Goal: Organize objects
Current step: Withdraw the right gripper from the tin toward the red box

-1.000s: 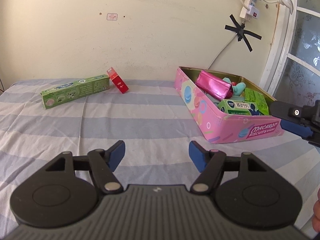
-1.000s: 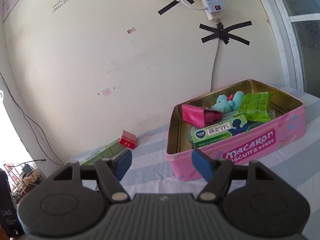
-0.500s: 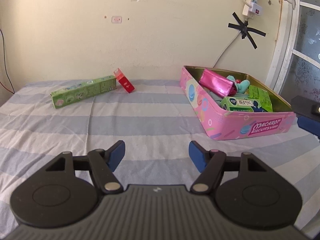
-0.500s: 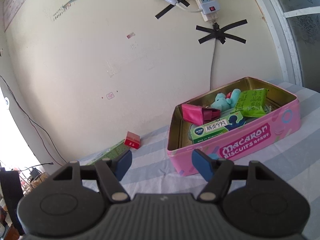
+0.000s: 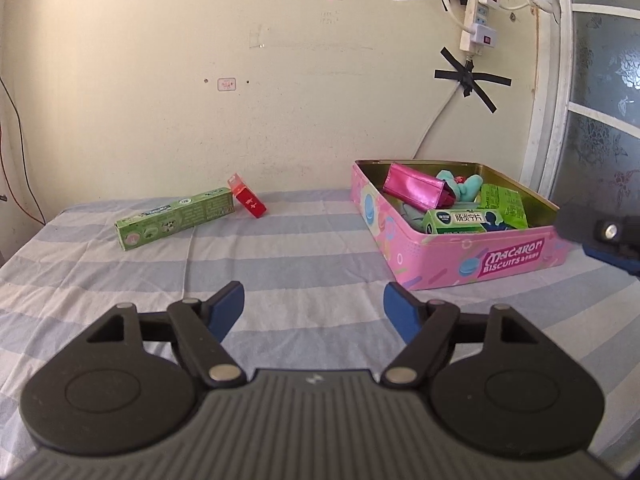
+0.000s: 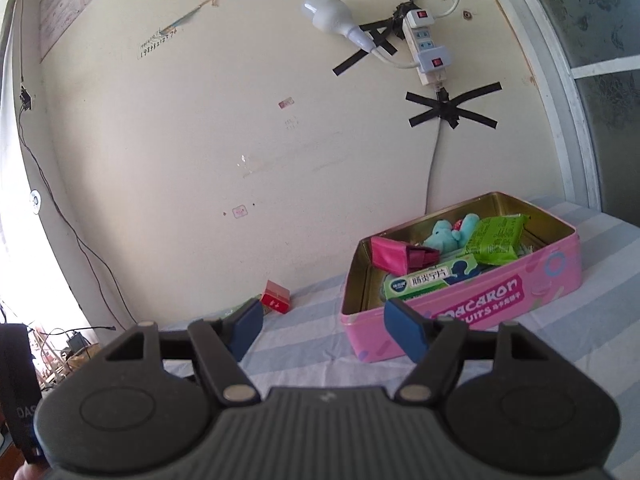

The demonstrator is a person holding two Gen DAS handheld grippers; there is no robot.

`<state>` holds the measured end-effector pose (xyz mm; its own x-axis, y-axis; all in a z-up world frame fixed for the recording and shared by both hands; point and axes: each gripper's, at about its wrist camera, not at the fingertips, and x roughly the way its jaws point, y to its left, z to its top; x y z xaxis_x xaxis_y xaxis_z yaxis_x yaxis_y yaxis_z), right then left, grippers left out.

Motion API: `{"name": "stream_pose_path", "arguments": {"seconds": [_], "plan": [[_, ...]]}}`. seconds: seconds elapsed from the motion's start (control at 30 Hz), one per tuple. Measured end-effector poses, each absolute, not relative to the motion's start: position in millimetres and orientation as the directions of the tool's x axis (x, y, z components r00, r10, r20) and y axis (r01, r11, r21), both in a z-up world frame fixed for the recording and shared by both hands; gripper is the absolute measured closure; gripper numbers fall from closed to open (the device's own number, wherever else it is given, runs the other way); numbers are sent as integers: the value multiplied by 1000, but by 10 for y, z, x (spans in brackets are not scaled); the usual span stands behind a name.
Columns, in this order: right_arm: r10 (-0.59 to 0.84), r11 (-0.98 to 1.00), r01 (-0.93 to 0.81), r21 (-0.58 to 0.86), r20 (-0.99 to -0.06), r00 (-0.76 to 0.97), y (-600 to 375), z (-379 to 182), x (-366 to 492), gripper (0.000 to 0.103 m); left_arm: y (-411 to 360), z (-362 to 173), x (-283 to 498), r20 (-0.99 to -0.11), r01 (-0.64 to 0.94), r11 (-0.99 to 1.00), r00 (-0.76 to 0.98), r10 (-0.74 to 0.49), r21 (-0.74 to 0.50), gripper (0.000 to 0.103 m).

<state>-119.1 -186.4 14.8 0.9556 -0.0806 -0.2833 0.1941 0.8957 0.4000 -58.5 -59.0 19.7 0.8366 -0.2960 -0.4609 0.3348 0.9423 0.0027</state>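
Both tongs empty above the striped bed.

The left gripper [image 5: 314,308] has its jaws opening on nothing; the right gripper [image 6: 323,330] stands half-open, empty. Both tilt gently downward. The green box [image 5: 175,219] and red box [image 5: 247,200] touch near the far edge, left of the pink tin [image 5: 476,260]; grabbing one could knock the other.
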Motion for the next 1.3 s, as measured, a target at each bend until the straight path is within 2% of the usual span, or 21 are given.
{"name": "stream_pose_path", "arguments": {"seconds": [0.27,0.7,1.03,1.3], "plan": [[-93,929,207,305,-348,933,-1751,-95,-887,33,-605,98,-379,-464,314,949,844,-269,21,25],[-109,929,239,284,-407,907,-1649,-270,-441,33,-373,-85,26,-492,279,960,839,-233,22,25],[-44,966,141,217,-400,915,-1243,-157,38,33,50,-184,428,-488,188,979,864,-126,80,25],[-13,981,95,171,-429,903,-1015,-154,534,33,300,-367,784,-490,138,990,863,-119,1,25]]}}
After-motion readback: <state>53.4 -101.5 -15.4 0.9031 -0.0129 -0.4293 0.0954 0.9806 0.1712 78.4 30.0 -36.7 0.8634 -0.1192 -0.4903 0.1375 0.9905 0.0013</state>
